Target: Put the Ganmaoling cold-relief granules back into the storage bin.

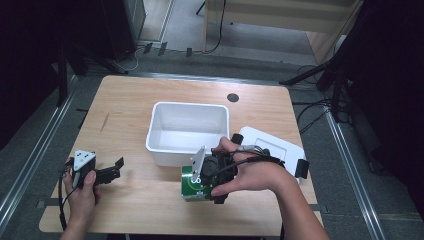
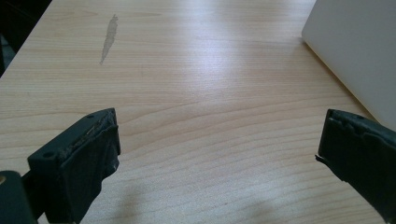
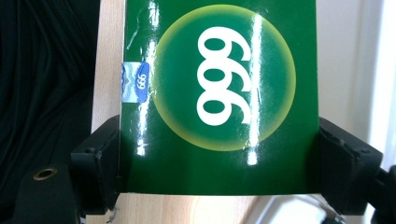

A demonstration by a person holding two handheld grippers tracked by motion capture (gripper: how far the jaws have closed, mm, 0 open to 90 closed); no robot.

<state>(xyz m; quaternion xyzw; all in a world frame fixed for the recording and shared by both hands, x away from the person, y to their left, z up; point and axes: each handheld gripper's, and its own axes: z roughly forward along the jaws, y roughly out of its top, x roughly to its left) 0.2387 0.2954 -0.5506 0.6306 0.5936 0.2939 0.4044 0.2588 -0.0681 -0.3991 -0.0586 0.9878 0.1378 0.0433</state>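
A glossy green box [image 3: 219,93] with a yellow-ringed circle and white "999" sits between the two black jaws of my right gripper [image 3: 217,158], which press on its two sides. In the high view that box [image 1: 192,187] shows under my right gripper [image 1: 207,186] near the table's front edge, just in front of the white bin [image 1: 187,131]. My left gripper [image 1: 111,172] rests at the table's front left, jaws wide apart. The left gripper view has its pads [image 2: 88,158] spread over bare wood, with my left gripper [image 2: 217,158] holding nothing.
The white bin's wall [image 2: 355,51] stands to the right of the left gripper. A white lid [image 1: 270,145] lies right of the bin, behind my right hand. A dark round hole [image 1: 232,97] marks the table's far side. Black stands and cables ring the table.
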